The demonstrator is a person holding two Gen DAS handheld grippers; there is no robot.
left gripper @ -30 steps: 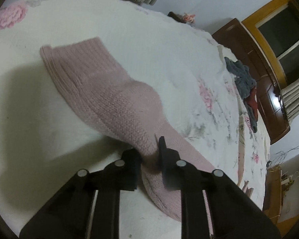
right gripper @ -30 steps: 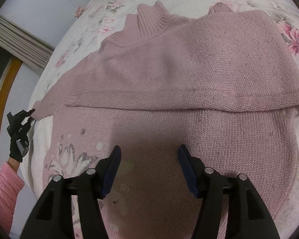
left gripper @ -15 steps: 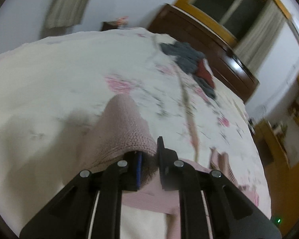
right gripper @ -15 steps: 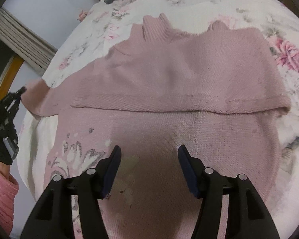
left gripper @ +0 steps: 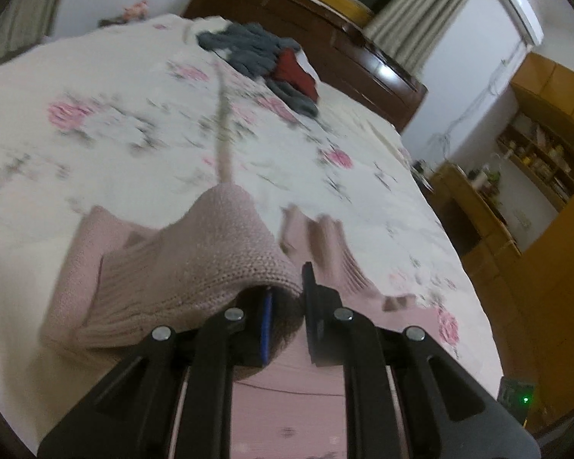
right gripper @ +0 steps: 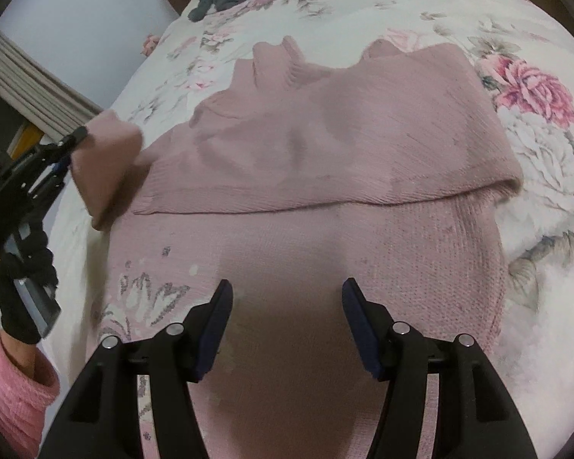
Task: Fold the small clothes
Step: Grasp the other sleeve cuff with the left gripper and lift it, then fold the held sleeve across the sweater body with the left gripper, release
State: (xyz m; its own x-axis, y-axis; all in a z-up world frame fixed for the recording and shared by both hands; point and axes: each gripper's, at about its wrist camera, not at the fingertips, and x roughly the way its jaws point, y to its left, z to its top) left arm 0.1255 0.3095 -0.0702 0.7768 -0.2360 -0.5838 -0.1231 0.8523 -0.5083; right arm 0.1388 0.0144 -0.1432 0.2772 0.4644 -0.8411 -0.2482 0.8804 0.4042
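1 pink sweater (right gripper: pixel 325 160), L tongs (left gripper: pixel 287 306) gripping sleeve, R tongs (right gripper: pixel 287 325) agape

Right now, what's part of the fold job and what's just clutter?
In the job:
pink sweater
its sleeve, clamped in the left tool
right tool, open above the sweater body

Lying about:
grey and red clothes pile at the bed's far end
floral bedspread
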